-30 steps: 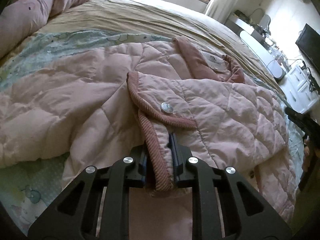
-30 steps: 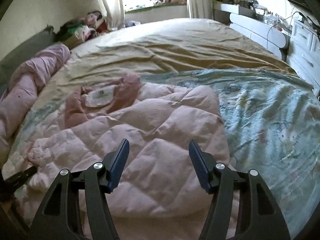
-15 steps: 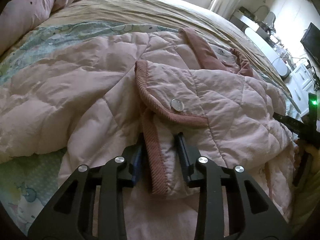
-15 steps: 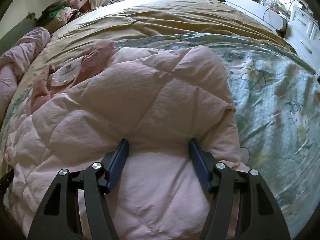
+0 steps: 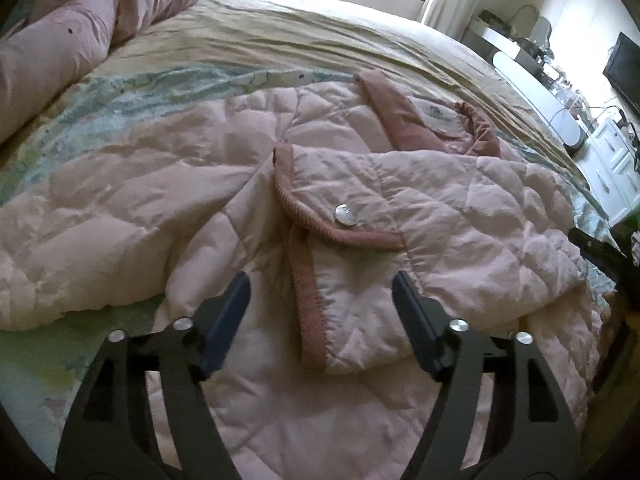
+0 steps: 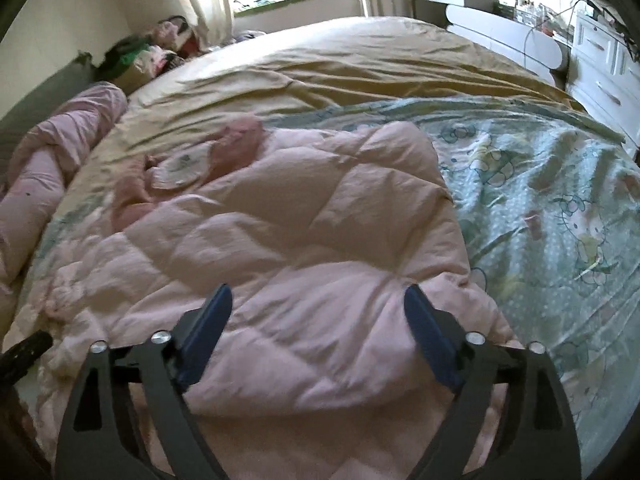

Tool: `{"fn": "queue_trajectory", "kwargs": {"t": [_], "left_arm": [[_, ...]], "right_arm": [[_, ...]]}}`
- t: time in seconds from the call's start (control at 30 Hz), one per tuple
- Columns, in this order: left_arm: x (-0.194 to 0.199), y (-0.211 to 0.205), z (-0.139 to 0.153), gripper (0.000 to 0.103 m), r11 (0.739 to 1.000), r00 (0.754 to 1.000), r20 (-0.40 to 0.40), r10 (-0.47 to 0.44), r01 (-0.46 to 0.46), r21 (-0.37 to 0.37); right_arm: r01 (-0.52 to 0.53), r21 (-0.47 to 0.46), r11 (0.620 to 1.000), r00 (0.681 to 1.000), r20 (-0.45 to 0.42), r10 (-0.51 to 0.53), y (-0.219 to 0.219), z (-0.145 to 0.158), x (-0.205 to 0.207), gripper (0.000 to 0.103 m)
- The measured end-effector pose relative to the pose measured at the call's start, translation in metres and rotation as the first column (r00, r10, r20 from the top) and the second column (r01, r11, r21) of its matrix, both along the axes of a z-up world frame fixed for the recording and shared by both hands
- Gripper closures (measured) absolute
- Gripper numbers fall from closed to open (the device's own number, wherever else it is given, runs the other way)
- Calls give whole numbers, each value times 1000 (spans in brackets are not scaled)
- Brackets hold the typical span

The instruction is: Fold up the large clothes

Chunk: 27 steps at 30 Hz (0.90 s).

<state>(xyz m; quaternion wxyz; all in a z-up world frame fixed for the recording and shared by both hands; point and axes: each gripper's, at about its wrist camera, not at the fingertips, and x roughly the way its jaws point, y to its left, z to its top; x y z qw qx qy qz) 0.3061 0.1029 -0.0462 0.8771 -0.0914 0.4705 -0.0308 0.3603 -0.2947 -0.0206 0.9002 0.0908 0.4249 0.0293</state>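
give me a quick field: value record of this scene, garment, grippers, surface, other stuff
garment: pink quilted jacket, spread flat, one sleeve folded across the front
sleeve cuff: ribbed trim, silver snap
left gripper: open, cuff lies between its fingers
right gripper: open, over the jacket's side
surface: bed with tan sheet, cartoon-print cover
other: rolled pink bedding at the far left

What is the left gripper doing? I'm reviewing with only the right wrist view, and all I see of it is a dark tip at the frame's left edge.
Observer: The left gripper is open, straddling the sleeve cuff without pinching it.
Operator: Where does that cuff lie?
Observer: Folded across the front of the pink quilted jacket, below a silver snap button.
Operator: Any label visible?
Observer: Yes, a white label inside the collar, text unreadable.
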Motion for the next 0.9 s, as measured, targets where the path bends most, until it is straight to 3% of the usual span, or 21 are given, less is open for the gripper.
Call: {"fn": "queue_trajectory", "kwargs": {"t": [0.1,0.17,0.5,0.9], "left_arm": [[-2,-1,7,23,1000,1000,2,8,-8,11],[-3,-2,11,9,1000,1000,1,7,-7,15],[-16,-6,34,9,999,999,44,29,-30,16],[-34,27,51,9,993,991,77,113,-116,32]], "right_arm": [[-23,7,1000,999,24,23,4,8,-11,16],[-35,12,999,999,25,35,6,11,-18,16],[-55,61,997,996,73,51,21,30,-47,15],[-187,55,981,975,136,178,88,65,-62,15]]}}
